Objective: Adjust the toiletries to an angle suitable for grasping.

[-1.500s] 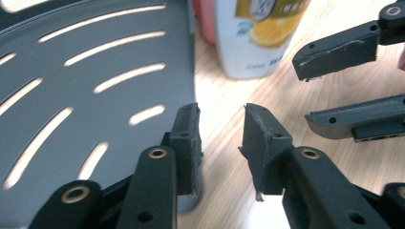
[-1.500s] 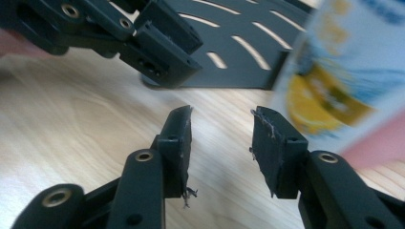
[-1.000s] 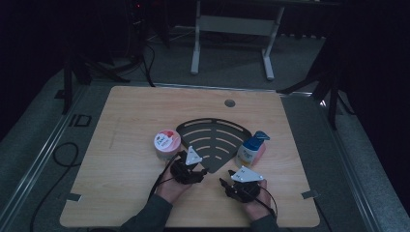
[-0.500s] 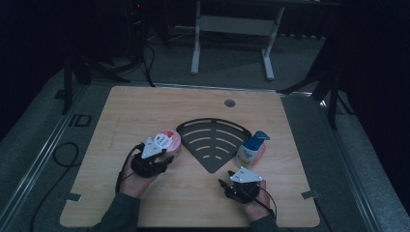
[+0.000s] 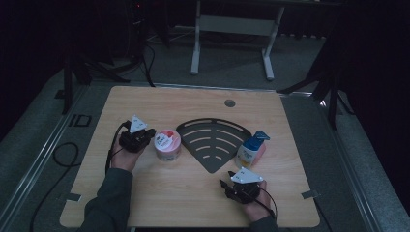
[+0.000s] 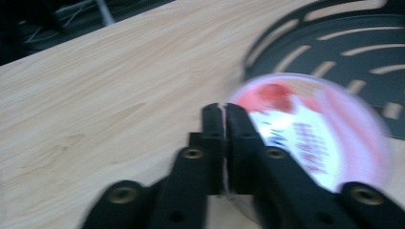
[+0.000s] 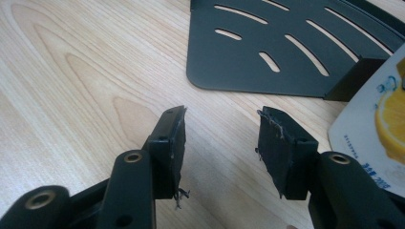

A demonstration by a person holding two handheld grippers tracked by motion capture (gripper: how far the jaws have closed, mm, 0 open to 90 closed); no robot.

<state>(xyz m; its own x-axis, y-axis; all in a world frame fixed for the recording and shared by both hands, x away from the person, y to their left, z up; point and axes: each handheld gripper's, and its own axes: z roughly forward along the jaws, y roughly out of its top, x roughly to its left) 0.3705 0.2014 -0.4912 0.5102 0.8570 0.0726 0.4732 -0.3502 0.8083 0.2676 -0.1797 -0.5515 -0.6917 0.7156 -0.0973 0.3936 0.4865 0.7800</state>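
Fingers of the left gripper have just closed together, empty, beside the round pink tub with printed foil lid on the wooden surface. Tub is likely light and thin-walled; grip across its sides. Right gripper fingers stand apart.

Left gripper: black body, grey three-cornered plate on top, black cable looping off its left side. In the left gripper view its black jaws are flat-sided bars on black link arms with brass-coloured round pivot screws. Left forearm wears a dark grey-green long sleeve. Right gripper: same black body, grey triangular plate, thin black cable near the hand. In the right gripper view its jaws carry black rubber pads with frayed, threadlike edges, brass-coloured screws on the arms.
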